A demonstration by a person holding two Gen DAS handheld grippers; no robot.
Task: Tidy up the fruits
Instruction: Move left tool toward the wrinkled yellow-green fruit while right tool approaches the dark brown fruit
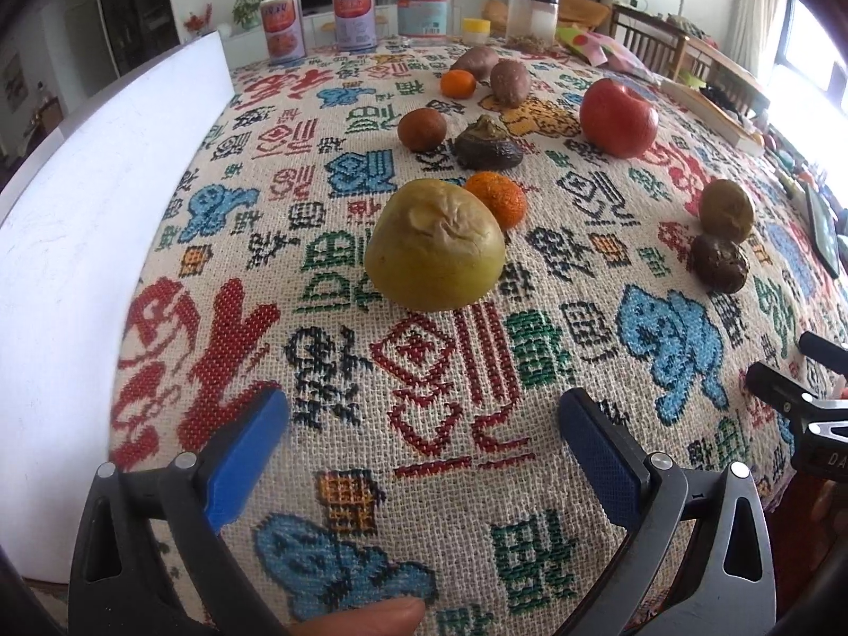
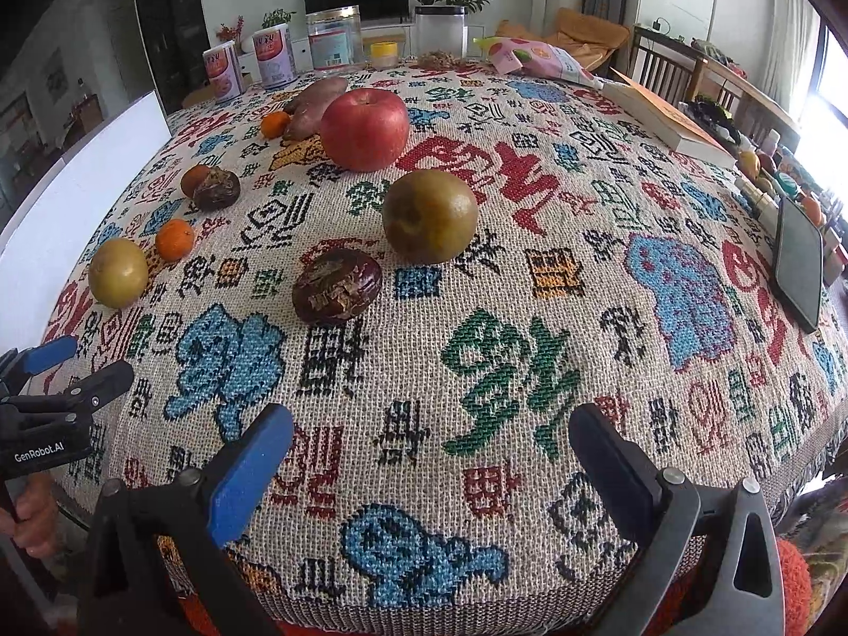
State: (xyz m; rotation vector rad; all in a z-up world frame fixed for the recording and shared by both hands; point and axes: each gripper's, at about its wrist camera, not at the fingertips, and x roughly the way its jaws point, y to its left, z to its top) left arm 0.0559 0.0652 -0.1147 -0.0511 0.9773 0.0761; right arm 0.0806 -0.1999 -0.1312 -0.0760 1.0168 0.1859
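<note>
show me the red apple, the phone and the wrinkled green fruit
red apple (image 2: 364,130), right wrist view, middle of its front skin
phone (image 2: 800,265), right wrist view, centre of its dark screen
wrinkled green fruit (image 1: 435,246), left wrist view, middle of its near side

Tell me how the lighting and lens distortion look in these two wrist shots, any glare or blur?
Left wrist view: strong fisheye bulge curves the tablecloth; the window at far right is blown out; the wrinkled yellow-green fruit is sharp with a soft shadow. Right wrist view: same barrel curve, dark corner vignetting, window glare at the right edge, red apple evenly lit.
</note>
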